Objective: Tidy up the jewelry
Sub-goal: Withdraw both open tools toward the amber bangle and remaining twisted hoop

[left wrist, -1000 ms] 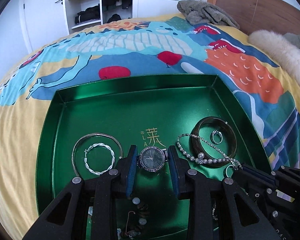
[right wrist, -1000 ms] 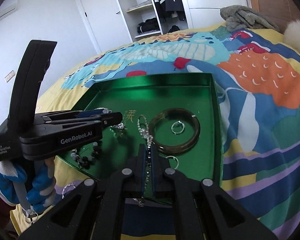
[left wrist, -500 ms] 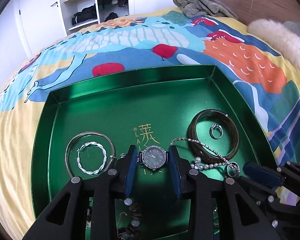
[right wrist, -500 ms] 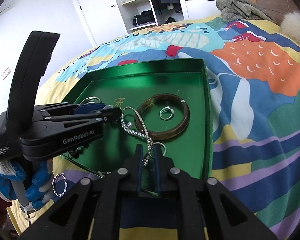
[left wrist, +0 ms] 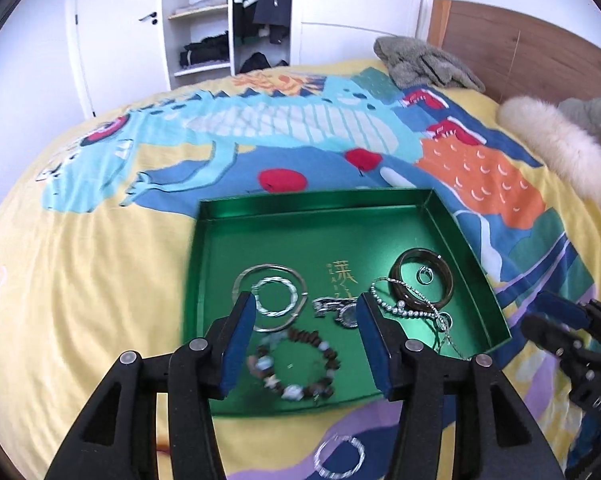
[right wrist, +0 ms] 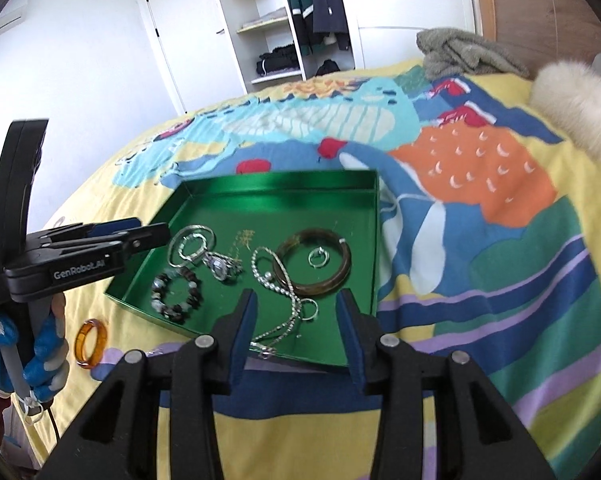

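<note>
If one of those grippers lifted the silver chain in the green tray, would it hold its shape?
Probably not. The silver chain lies in loose curves, so it would likely dangle. It overlaps the brown bangle and could drag it. Its thin links may slip.

White lettering "GenRobot.AI" reads along the side of the black plastic left gripper (right wrist: 150, 236). Gold printed characters on the floor of the shiny green metal tray (left wrist: 300, 236), ahead of its fingertips, unreadable.

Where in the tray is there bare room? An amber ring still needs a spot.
The green tray is bare along its far wall, beyond the silver hoops and brown bangle. Its near half is crowded.
</note>
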